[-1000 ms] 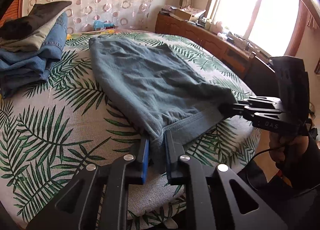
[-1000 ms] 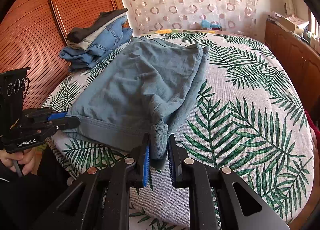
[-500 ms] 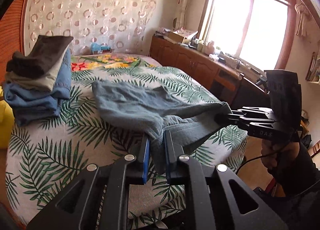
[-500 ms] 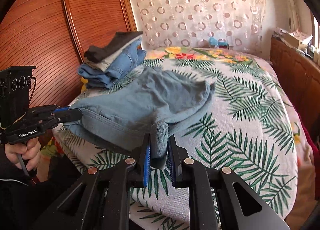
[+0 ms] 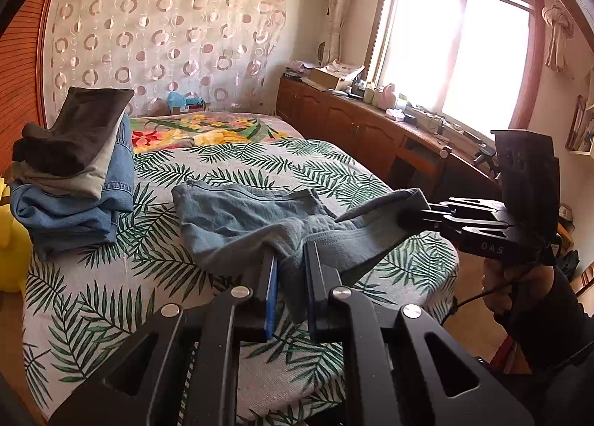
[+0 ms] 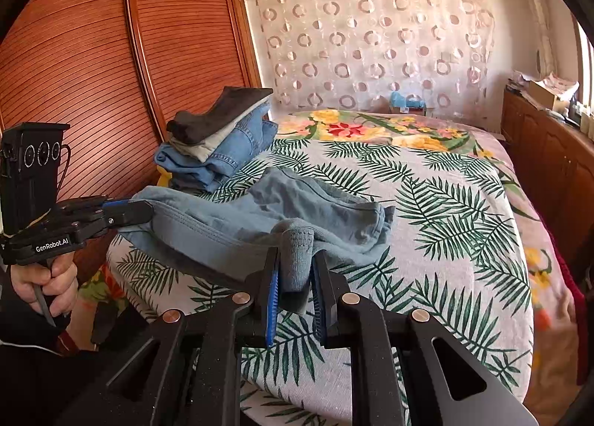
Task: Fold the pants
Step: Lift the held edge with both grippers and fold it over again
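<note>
Both claws have risen since the earlier frame — left claw (image 5: 289, 270) and right claw (image 6: 295, 277) each clamp narrow on a near corner of the blue pants (image 5: 237, 218), whose lifted edge spans left-right while the far part rests on the bed (image 5: 111, 300) ahead.

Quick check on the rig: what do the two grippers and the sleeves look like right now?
Both are black with silver pivot bolts and blue finger pads. The left gripper reads "GenRobot.AI" and carries a boxy three-lens block. The right gripper shows "DAS" lettering, and a thin black cable hangs below it. The sleeves are dark.
</note>
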The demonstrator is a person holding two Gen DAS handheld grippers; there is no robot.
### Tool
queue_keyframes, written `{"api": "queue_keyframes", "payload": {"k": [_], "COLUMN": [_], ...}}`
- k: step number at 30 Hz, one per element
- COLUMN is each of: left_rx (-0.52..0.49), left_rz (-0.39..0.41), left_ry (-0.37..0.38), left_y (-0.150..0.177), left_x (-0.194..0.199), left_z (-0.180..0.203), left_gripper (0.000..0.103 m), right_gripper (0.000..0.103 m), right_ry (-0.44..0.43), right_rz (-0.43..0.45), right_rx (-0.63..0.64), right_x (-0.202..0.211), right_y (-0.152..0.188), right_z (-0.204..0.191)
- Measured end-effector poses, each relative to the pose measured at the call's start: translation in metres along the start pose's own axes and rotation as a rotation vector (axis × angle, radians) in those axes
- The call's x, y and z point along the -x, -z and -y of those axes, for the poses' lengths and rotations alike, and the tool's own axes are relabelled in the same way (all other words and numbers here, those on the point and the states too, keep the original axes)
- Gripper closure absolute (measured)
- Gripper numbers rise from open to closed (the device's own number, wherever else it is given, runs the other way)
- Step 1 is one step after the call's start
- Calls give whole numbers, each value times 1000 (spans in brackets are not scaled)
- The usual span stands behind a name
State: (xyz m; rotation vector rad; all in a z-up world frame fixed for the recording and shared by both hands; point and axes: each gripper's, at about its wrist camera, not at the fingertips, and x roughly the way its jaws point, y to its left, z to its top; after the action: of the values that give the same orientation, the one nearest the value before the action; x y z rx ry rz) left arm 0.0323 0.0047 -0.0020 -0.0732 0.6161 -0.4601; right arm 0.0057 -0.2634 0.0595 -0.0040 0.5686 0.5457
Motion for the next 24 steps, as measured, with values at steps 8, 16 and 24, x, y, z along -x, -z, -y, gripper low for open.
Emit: {"api": "queue_keyframes", "payload": {"k": [8,16,24], "left_rx": [21,27,39], "left_rz": [-2,1,-50], "left_ry": [-26,-48,-95], "left_y": [-18,-38,-29], "left_x": [-35,-61,-87], "left_z": [-23,-36,-49], "left_gripper": [89,89,89], "right_gripper": [87,87,87], "right_ry": [20,37,55], "right_rz": [-3,-7,-49], "right_rx": [-17,-45,-41], "right_x": [-39,-80,-111], "right_y": [-11,-29,-33], "right_z": [11,24,29]}}
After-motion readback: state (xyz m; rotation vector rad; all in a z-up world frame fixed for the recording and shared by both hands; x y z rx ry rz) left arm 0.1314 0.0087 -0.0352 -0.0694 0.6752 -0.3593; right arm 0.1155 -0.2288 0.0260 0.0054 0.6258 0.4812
